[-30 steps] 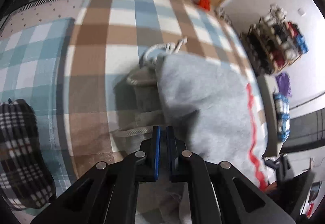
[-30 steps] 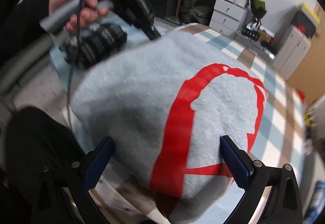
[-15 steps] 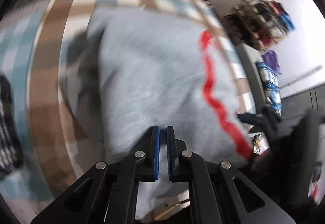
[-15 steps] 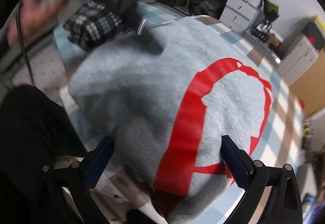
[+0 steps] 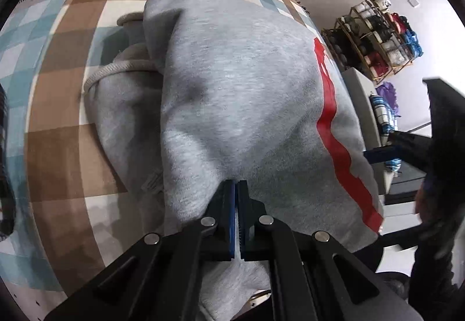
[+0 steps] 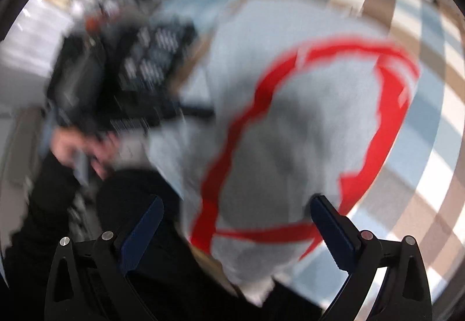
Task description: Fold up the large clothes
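Checked brown, blue and cream bedding [image 5: 58, 146] fills the left of the left wrist view, with a grey fleece hooded sweatshirt bearing a red print [image 5: 247, 94] folded across the middle. At lower centre the left gripper [image 5: 236, 185] is clenched, its blue pads pinching a fold of the grey fabric. In the blurred right wrist view the sweatshirt [image 6: 305, 117] lies centre, and the right gripper [image 6: 237, 206] stands spread wide above it, grasping nothing.

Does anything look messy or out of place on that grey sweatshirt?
Yes. The grey sweatshirt is folded on the checked bedspread, but its hood and cream drawstring bunch out untidily from under the left edge of the fold.
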`<state>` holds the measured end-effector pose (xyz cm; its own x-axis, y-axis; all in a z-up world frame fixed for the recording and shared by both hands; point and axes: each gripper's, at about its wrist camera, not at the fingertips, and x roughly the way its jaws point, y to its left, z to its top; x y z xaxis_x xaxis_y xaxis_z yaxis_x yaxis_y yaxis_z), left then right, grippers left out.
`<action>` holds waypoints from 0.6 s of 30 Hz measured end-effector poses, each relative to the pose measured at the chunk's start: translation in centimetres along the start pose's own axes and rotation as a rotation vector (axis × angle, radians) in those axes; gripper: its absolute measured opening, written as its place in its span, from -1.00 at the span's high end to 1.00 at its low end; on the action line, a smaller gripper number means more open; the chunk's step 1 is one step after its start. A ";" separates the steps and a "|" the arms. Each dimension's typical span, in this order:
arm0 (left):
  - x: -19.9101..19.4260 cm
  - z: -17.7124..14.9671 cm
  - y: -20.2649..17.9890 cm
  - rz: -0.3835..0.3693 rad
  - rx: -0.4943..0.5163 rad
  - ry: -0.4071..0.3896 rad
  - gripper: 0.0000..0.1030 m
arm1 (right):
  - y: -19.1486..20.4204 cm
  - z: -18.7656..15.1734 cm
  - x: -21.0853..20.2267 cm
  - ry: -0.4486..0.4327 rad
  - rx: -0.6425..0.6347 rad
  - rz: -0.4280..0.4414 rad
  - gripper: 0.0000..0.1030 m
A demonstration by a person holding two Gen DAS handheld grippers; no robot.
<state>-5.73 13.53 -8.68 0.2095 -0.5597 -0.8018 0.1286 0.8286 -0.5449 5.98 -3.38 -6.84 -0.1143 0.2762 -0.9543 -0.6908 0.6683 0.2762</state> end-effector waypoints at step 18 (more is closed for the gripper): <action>-6.2 -2.1 -3.0 0.079 0.014 -0.161 0.23 | -2.9 -3.4 -5.1 -0.285 0.165 0.102 -1.00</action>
<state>-9.42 14.53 -2.59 0.3717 -0.4847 -0.7917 0.1186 0.8707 -0.4774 6.14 -9.07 -3.14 0.0432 0.5135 -0.8570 -0.5585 0.7237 0.4055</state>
